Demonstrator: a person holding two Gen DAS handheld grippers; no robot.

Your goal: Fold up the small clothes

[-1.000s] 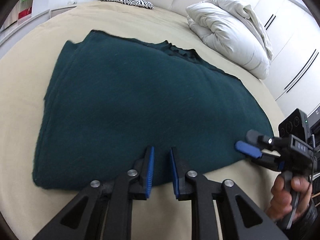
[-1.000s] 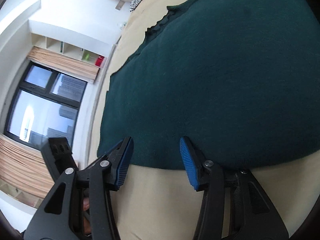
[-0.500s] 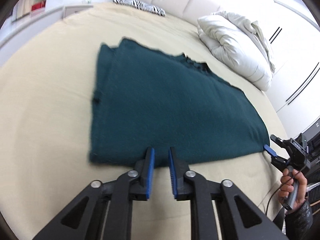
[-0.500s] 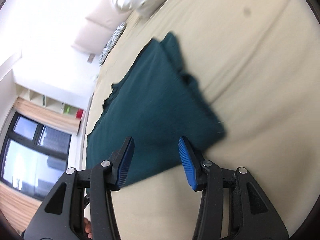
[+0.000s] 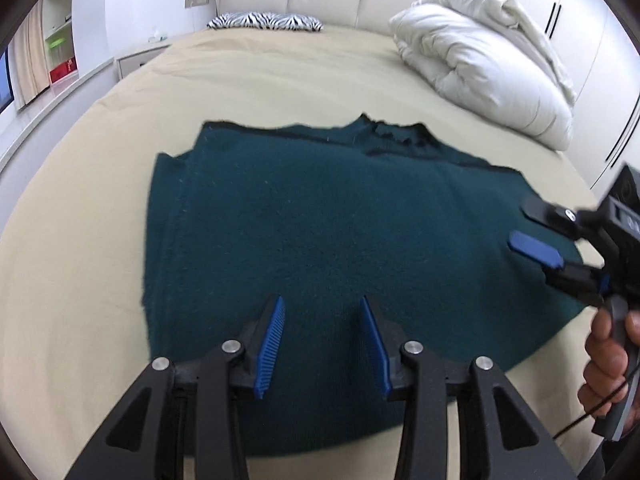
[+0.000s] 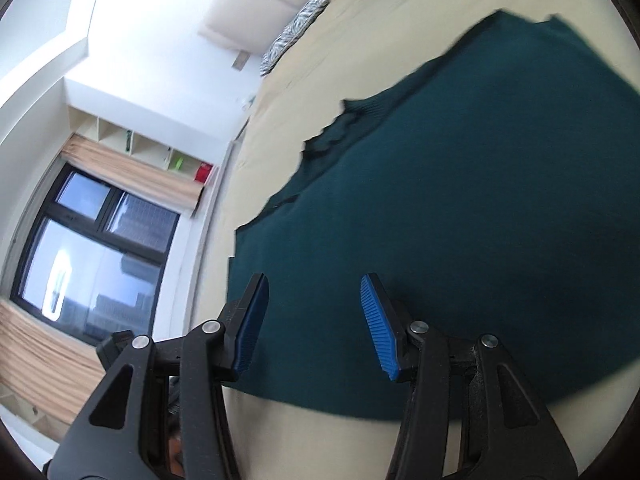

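Teal sweater (image 5: 340,248) lay flat on the bed (image 5: 280,80). Left hand-held gripper (image 5: 322,344) at 6 o'clock and right hand-held gripper (image 6: 312,320) at 3 hovered, both spread, gripping nothing.

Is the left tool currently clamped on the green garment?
No, the left tool is open above the green garment, gripping nothing.

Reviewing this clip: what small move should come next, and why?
Probably lower and close both on the near hem: the left hand-held gripper and right hand-held gripper are open above the flat dark green garment, holding nothing.
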